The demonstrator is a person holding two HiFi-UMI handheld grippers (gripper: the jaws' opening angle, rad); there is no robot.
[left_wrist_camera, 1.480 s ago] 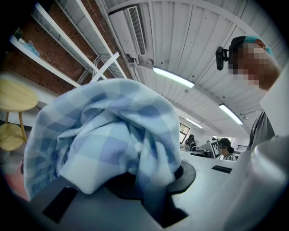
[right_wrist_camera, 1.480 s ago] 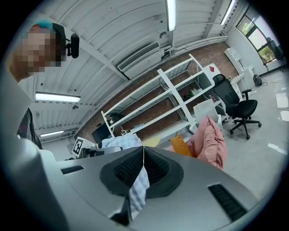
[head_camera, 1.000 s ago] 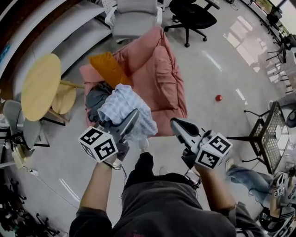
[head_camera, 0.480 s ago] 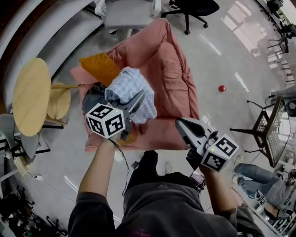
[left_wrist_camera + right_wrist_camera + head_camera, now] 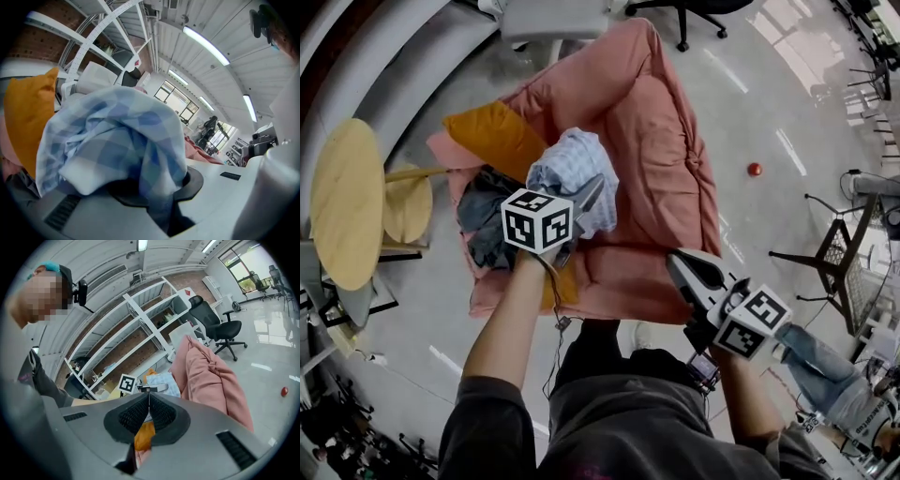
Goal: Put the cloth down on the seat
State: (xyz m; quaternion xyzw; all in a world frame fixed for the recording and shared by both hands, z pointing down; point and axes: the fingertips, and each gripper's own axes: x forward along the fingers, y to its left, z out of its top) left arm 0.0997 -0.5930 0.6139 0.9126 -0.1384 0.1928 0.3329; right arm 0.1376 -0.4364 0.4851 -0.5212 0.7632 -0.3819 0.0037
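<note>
A blue-and-white checked cloth [image 5: 572, 169] hangs bunched from my left gripper [image 5: 592, 192], which is shut on it above the middle of the pink cushioned seat [image 5: 666, 159]. In the left gripper view the cloth [image 5: 112, 136] drapes over both jaws and hides their tips. An orange cushion [image 5: 492, 136] and a dark grey garment [image 5: 483, 211] lie on the seat's left side. My right gripper [image 5: 680, 264] is shut and holds nothing, at the seat's near edge. In its own view its pads meet [image 5: 149, 404], with the seat [image 5: 211, 376] and cloth [image 5: 164, 380] beyond.
A round wooden table [image 5: 342, 202] with a stool [image 5: 408, 208] stands left of the seat. A grey chair [image 5: 553, 19] is behind it. A red ball [image 5: 755, 170] lies on the glossy floor at the right, near a black wire table [image 5: 834, 272].
My left gripper has carried the cloth forward, from the seat's front edge to over its middle. The right gripper stays low near the front edge.
</note>
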